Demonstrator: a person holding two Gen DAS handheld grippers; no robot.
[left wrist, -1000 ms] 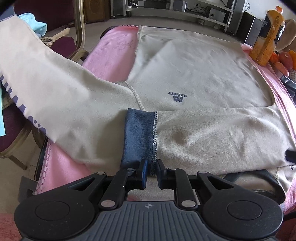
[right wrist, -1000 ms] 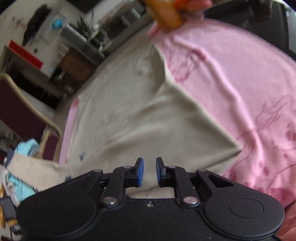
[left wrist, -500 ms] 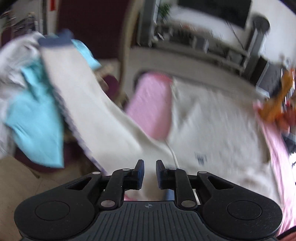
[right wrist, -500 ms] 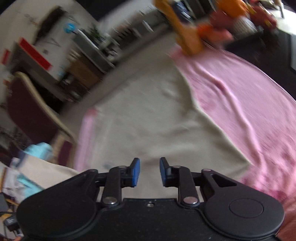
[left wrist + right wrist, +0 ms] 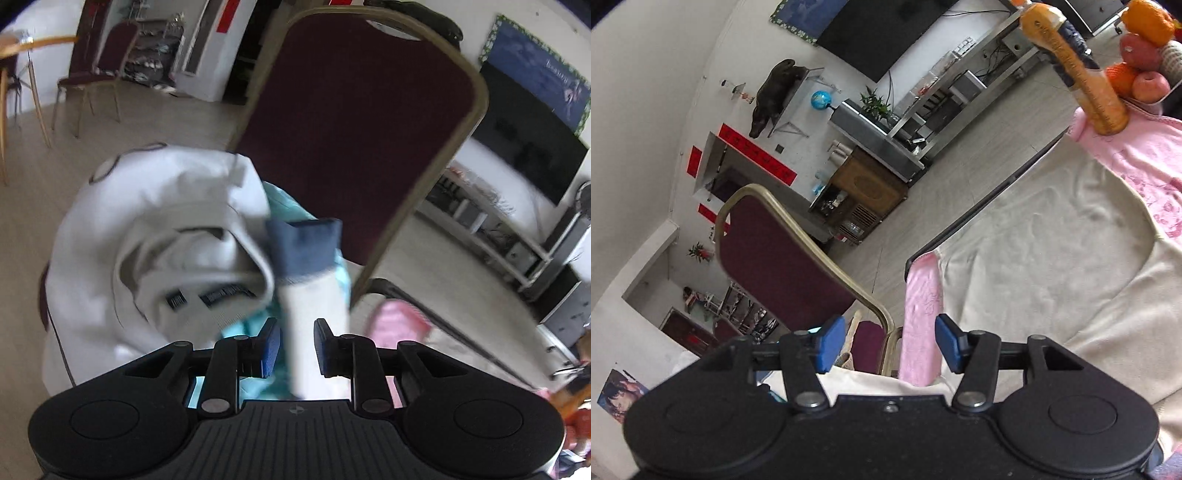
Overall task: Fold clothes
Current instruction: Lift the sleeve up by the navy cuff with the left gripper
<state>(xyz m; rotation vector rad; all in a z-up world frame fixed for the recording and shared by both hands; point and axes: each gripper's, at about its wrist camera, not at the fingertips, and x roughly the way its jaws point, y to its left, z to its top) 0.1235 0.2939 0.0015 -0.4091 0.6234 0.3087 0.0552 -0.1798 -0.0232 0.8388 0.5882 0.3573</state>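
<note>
The beige top [image 5: 1052, 280] lay spread flat on the pink-covered surface [image 5: 1145, 162], its body smooth. Its left sleeve [image 5: 314, 295], ending in a blue cuff [image 5: 304, 243], hung off the surface's edge toward the maroon chair [image 5: 354, 147], where it rested against a heap of other clothes.

The left hand-held gripper [image 5: 295, 349] hovered over that sleeve with its jaws parted, the cloth showing in the gap but not pinched. The right hand-held gripper [image 5: 890, 343] stood released, wide apart, above the near edge of the top and gripping nothing.

By the look of it, the sleeve fold was the step in hand. The next move seemingly called for the left jaws to close on the sleeve near the cuff, then carry it inward across the chest without dragging the body askew.

Counted: 1 beige top on the surface; on the chair, at least 2 more garments, 1 pale grey [image 5: 147, 236] and 1 turquoise [image 5: 258, 321]; 1 orange bottle [image 5: 1075, 70].
</note>
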